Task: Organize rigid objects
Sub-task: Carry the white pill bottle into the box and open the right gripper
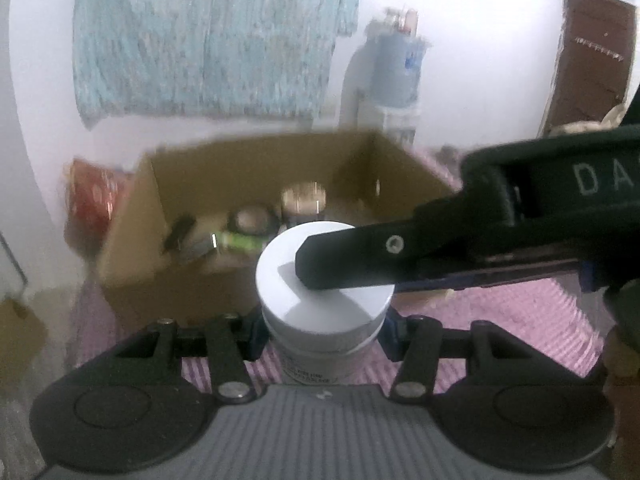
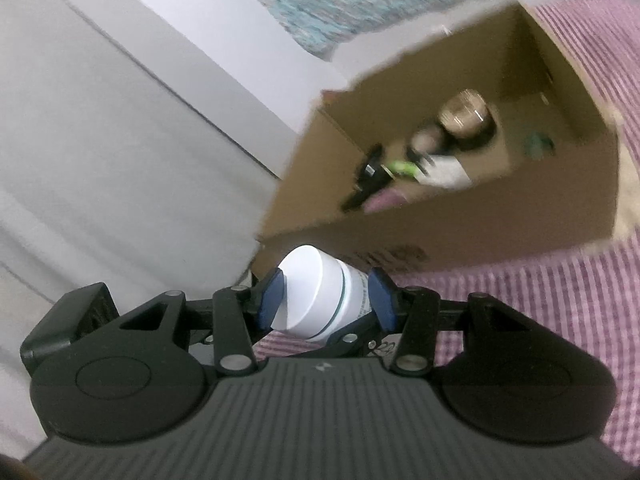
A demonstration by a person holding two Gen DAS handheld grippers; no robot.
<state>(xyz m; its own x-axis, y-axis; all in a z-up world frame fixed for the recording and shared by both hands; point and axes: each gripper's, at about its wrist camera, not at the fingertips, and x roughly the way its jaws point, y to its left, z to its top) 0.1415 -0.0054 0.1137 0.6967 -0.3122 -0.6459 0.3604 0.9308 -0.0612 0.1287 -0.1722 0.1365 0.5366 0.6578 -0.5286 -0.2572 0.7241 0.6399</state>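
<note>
A white round jar [image 1: 320, 300] with a white lid sits between the blue pads of my left gripper [image 1: 324, 330], which is shut on its body. My right gripper [image 2: 326, 300] is shut on the same jar [image 2: 320, 296], one pad on the lid and one on the base; its black finger [image 1: 360, 256] crosses the lid in the left wrist view. An open cardboard box [image 1: 132, 216] stands just behind the jar, also shown in the right wrist view [image 2: 480, 220]. It holds several items, among them a metal-lidded jar [image 1: 304, 198] and a green item [image 1: 240, 242].
A pink striped cloth [image 2: 540, 300] covers the surface under the box. A teal patterned cloth [image 1: 208, 40] hangs on the white wall behind. A red bag [image 1: 94, 200] lies left of the box. A water dispenser [image 1: 394, 76] and a brown door [image 1: 592, 60] stand far right.
</note>
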